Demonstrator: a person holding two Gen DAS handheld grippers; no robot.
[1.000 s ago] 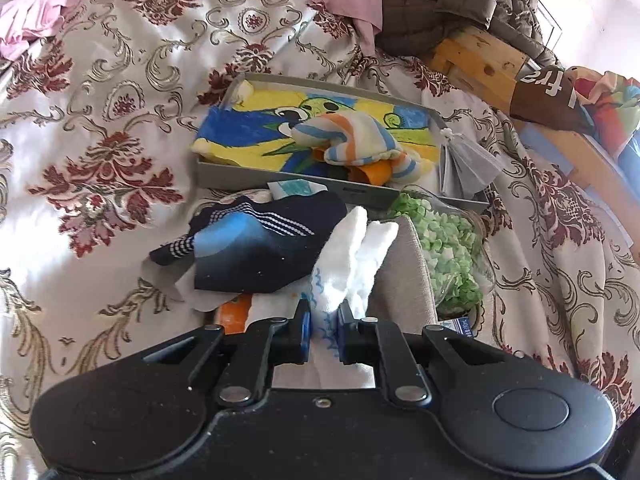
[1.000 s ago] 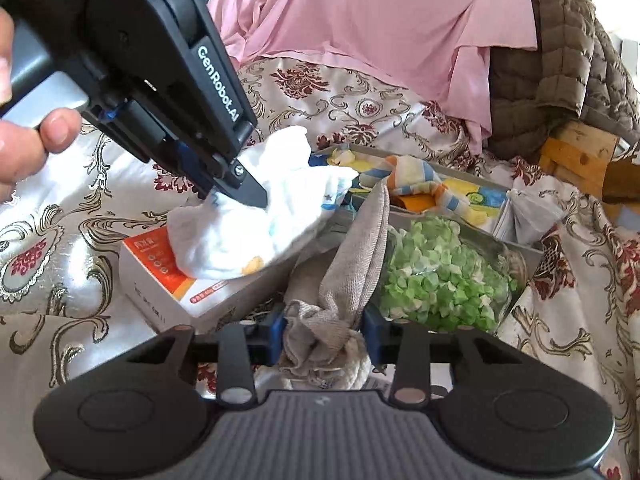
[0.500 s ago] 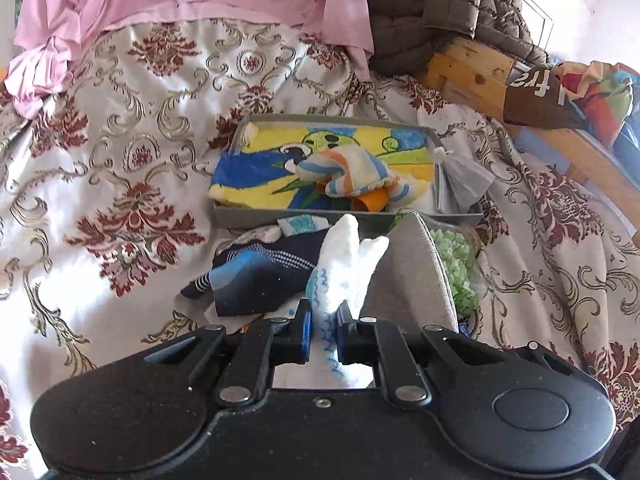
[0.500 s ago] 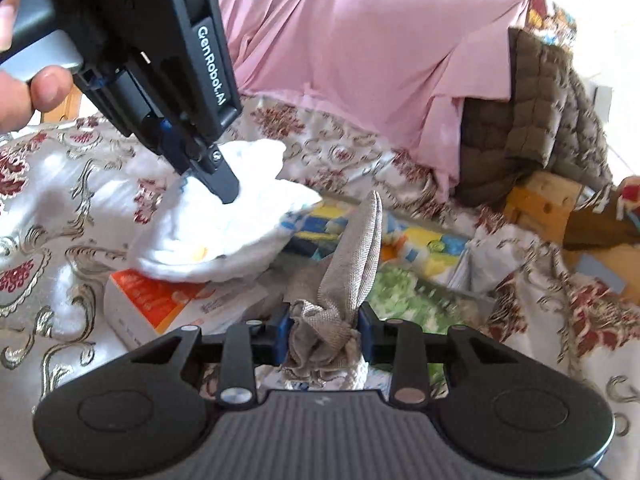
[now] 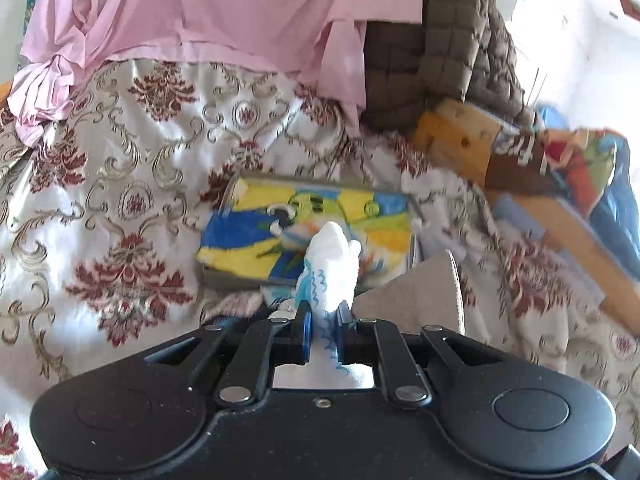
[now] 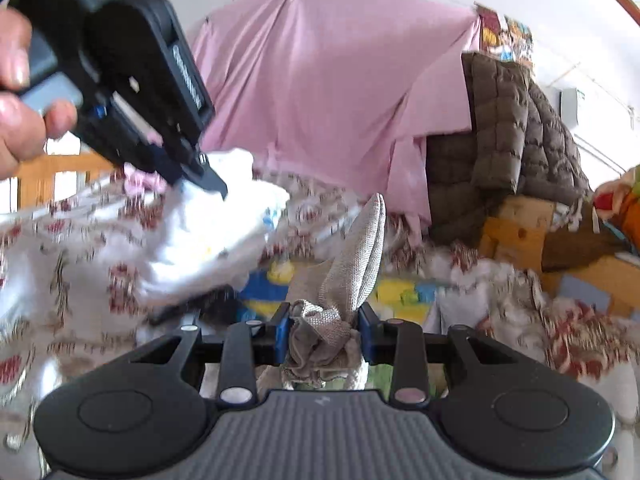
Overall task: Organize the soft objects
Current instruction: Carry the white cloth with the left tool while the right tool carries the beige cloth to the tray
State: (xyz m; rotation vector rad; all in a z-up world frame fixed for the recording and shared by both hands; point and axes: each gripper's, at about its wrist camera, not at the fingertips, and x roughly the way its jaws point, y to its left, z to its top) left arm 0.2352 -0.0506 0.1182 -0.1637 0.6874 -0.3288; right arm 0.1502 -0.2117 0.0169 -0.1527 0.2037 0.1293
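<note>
My left gripper is shut on a white cloth with blue markings, which sticks up between the pads above the bed. The right wrist view shows that same left gripper held by a hand at upper left, the white cloth hanging from it. A bunched beige-grey woven cloth stands up between the pads of my right gripper, which is shut on it. The beige cloth also shows in the left wrist view. A grey tray lined with a yellow and blue cartoon cloth lies below.
The patterned bedspread covers the bed. A pink sheet and a brown quilted jacket hang at the back. Wooden furniture and colourful items stand at the right.
Both grippers have risen with their cloths; the bed, tray and green-filled bag have dropped lower in view, and the back wall drapes now fill more of both views.
</note>
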